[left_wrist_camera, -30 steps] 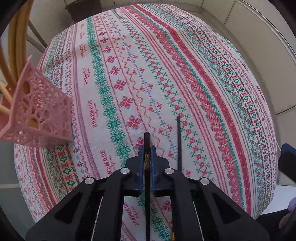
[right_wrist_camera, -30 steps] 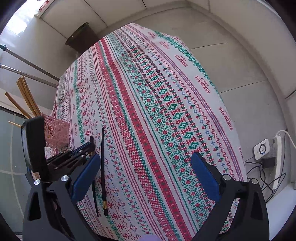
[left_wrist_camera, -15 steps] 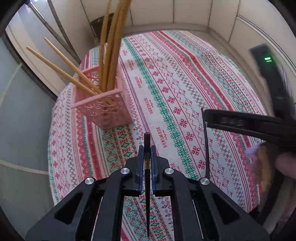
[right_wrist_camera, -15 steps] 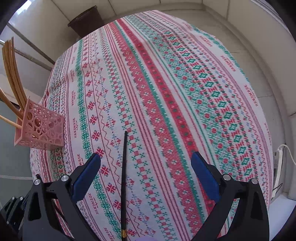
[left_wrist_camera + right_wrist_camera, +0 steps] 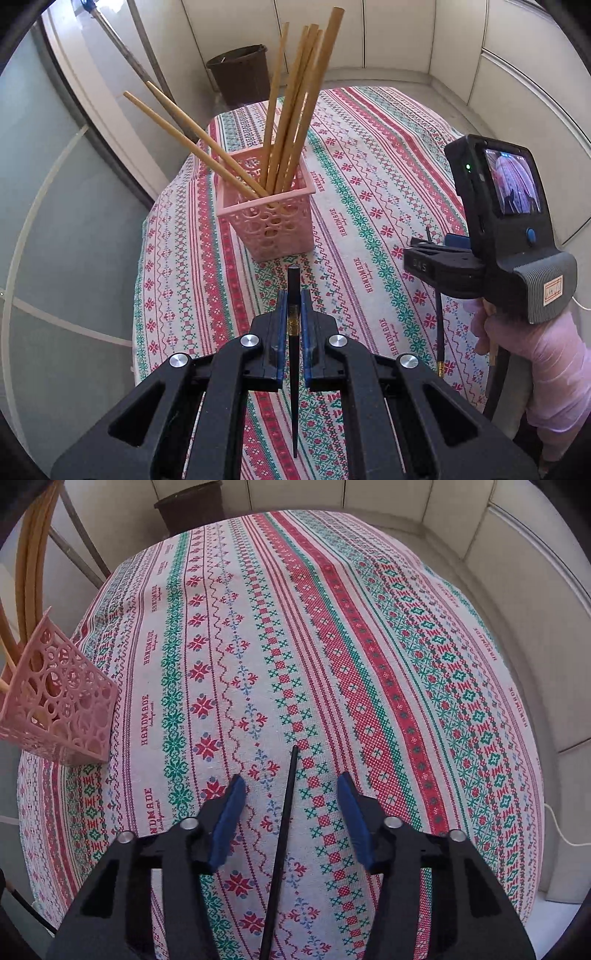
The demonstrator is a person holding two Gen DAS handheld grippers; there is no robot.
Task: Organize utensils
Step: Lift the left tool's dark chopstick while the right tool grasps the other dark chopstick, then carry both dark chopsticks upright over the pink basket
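Observation:
My left gripper is shut on a black chopstick and holds it above the cloth, its thick end pointing at a pink perforated holder. The holder stands on the table with several tan wooden chopsticks in it. My right gripper is open and straddles a second black chopstick that lies flat on the tablecloth. In the left wrist view the right gripper is at the right, low over that chopstick. The holder also shows at the left edge of the right wrist view.
A tablecloth with red and green patterns covers the table. A dark bin stands on the floor beyond the table's far end. Metal poles lean at the back left. A glass panel is at the left.
My left gripper has swung left with its chopstick, so the holder is now straight ahead. My right gripper has moved over the lying chopstick and its jaws have narrowed around it.

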